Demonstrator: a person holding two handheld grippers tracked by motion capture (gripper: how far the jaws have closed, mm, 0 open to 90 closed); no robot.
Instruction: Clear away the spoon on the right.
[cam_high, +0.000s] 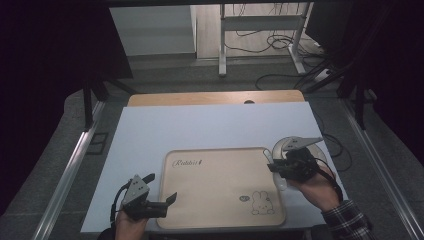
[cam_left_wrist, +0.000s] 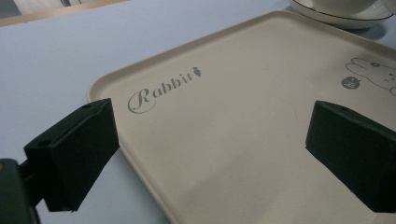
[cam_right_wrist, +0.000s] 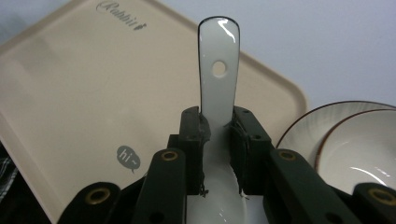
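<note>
A white ceramic spoon stands between the pads of my right gripper, which is shut on its neck. The handle, with a small hole, points away over the tray's corner. In the high view that gripper sits at the right edge of the beige tray, with the spoon under it. My left gripper is open at the tray's left edge. Its two pads straddle bare tray surface near the "Rabbit" lettering, with nothing between them.
A white bowl sits on a dark-rimmed saucer just right of the tray, close beside my right gripper. The same saucer lies near the white table's right edge. A wooden strip runs along the far side.
</note>
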